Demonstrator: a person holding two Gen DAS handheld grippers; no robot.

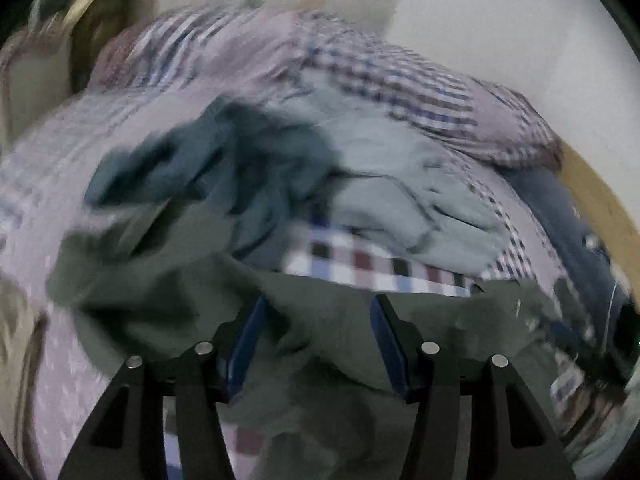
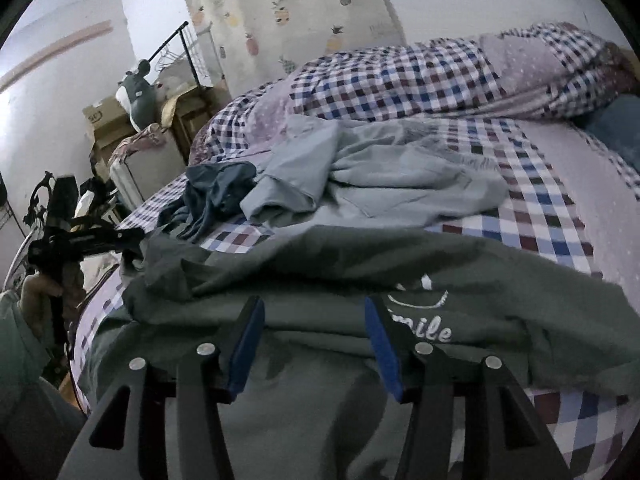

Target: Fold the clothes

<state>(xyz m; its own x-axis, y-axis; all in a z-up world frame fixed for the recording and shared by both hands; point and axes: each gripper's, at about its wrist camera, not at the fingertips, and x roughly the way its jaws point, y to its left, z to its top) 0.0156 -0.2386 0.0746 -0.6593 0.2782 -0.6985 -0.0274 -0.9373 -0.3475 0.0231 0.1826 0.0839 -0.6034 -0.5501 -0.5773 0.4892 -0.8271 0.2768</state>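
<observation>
Bed [image 2: 560, 208]: covered by a checked sheet in white, blue and maroon; a rolled checked quilt [image 2: 420, 76] lies along its far side. Dark green shirt [image 2: 360, 264]: spread crumpled across the near part of the bed, white lettering "mile" and a curved smile line visible near the right claw [image 2: 314, 304]; the same garment fills the lower half of the left wrist view [image 1: 168, 304]. Pale grey-blue garment [image 2: 384, 168]: bunched on the bed beyond the green shirt. Dark teal garment [image 2: 216, 192]: crumpled just left of the pale one, touching it. Right claw: blue-padded fingers [image 2: 250, 332] apart, low over the green shirt, nothing between them. Left claw [image 1: 316, 304]: fingers apart over the green cloth, view blurred; from the right wrist view the left claw [image 2: 132, 236] sits at the shirt's left edge, and contact with the fabric cannot be told. Person's hand [image 2: 38, 292]: on the left tool's handle, pale green sleeve below it. Background: cardboard boxes [image 2: 108, 120], a grey plush toy [image 2: 138, 96], a fruit-print curtain [image 2: 288, 12].
</observation>
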